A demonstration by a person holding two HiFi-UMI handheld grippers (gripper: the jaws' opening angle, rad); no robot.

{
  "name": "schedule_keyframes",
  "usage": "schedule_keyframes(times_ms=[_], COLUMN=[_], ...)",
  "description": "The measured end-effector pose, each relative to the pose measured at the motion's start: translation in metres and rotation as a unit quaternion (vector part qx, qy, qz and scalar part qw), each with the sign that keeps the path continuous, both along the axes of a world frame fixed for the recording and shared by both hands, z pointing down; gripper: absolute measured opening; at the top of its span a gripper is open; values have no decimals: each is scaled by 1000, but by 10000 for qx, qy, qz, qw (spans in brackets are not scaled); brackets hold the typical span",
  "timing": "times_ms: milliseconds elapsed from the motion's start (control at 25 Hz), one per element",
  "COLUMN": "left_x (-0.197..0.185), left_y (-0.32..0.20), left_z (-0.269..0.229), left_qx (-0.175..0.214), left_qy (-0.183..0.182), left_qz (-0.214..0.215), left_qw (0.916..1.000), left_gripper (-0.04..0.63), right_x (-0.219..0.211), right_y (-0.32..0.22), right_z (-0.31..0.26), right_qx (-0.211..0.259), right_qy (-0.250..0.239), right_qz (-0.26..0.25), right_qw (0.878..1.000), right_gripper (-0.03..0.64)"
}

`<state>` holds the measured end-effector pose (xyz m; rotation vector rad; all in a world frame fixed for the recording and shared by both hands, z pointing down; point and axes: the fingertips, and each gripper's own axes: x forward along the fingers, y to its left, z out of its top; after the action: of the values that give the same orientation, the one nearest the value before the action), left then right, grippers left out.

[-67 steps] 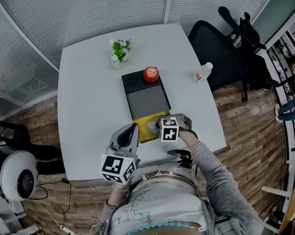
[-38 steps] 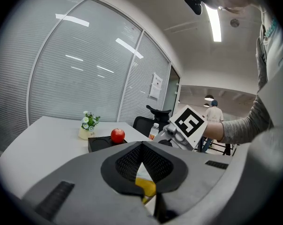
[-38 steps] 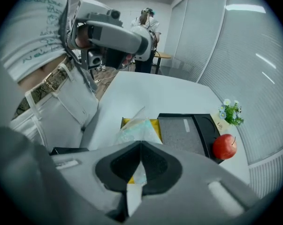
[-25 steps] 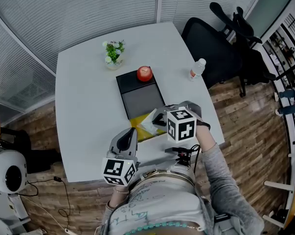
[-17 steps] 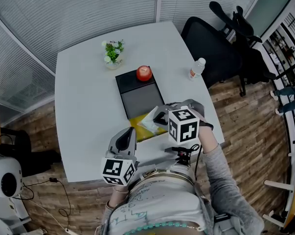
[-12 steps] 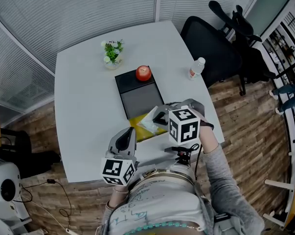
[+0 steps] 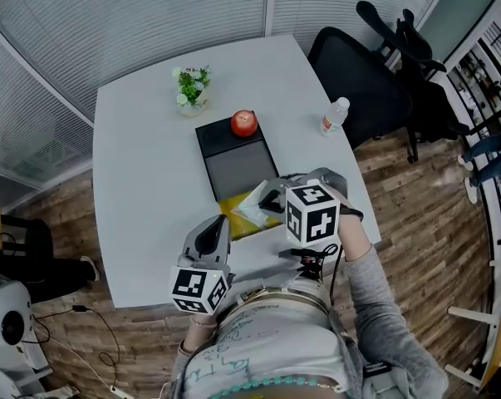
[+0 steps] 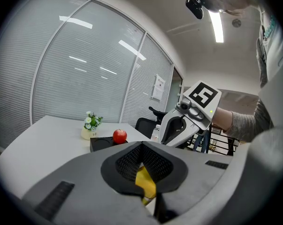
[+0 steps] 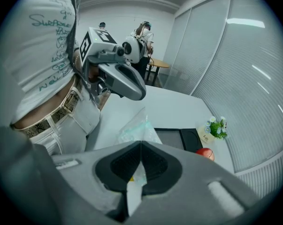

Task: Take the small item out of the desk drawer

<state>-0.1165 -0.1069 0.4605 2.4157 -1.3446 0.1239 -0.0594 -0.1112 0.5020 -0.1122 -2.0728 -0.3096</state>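
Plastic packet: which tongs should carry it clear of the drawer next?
Right. The right tongs are shut on the plastic packet above the yellow drawer; the left tongs look occupied, gripping the drawer's edge.

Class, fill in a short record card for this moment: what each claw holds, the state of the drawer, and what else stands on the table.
Left claw: shut on the front of the yellow drawer
Right claw: shut on a clear plastic bag, held up over the drawer
Drawer: pulled out of the black box, toward the person
On the box: apple
Elsewhere on the table: potted plant, water bottle
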Motion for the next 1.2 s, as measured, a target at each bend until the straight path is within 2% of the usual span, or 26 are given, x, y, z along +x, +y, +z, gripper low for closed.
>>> schedule_keyframes(times_ms=[880, 1200], left_x=[18, 28], left_y=[7, 9], left_z=[-5, -4], left_qx=[79, 64], left_qy=[-104, -132], left_qz=[-74, -61], left_qw=[9999, 9999], left_gripper=[-3, -3], right_x=[8, 27], right_y=[8, 3], right_z=[0, 1], right_qx=[-17, 44], right_qy=[-29, -16], right_qz=[-103, 37], right_qw=[9999, 10000], right_gripper=[2, 2])
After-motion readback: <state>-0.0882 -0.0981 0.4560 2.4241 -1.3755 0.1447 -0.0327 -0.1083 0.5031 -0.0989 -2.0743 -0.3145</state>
